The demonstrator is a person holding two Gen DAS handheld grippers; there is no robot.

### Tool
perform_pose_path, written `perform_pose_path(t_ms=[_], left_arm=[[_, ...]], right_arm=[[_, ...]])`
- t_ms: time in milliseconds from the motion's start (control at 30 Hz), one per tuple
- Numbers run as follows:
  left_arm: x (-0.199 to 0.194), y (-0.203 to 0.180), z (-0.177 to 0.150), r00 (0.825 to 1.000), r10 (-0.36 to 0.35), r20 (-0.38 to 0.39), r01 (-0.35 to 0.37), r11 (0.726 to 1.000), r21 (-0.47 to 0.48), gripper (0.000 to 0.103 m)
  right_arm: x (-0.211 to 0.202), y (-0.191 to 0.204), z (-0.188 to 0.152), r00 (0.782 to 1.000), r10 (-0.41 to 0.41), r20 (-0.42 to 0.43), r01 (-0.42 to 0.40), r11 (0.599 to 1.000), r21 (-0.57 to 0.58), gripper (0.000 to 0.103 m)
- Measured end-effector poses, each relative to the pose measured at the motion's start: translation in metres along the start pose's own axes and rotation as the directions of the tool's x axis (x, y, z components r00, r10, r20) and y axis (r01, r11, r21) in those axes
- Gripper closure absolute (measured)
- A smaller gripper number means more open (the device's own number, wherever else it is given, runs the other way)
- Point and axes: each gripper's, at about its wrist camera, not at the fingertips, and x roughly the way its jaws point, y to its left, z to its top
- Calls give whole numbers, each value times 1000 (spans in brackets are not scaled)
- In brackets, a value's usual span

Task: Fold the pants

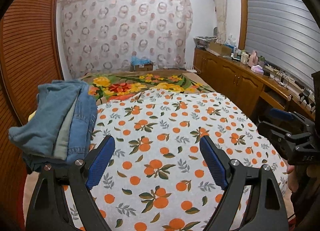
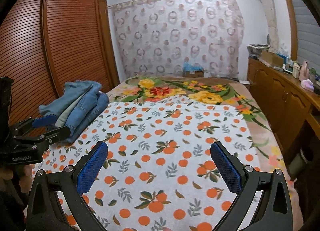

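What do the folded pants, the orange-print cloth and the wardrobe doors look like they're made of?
Pants: likely denim, faded blue, with visible seam stitching and a frayed edge. Cloth: seems a soft matte fabric, maybe terry; the weave is too fine to tell. Doors: reddish-brown slats with a slight sheen, probably varnished wood.

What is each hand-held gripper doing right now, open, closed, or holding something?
Left hand-held gripper: open, holding nothing, above the orange-print white cloth.
Right hand-held gripper: open, holding nothing.

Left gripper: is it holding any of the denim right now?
No, the left gripper has its jaws wide apart over the orange-print cloth, with the folded denim pile off to its left.
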Motion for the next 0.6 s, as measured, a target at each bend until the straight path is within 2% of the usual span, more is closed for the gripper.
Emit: perform_pose_path(t_ms=[600], left_arm=[[-47, -3, 24, 995, 16, 96, -17, 1000, 6, 16]], right_arm=[[-50, 11, 4, 990, -78, 119, 80, 997, -14, 1]])
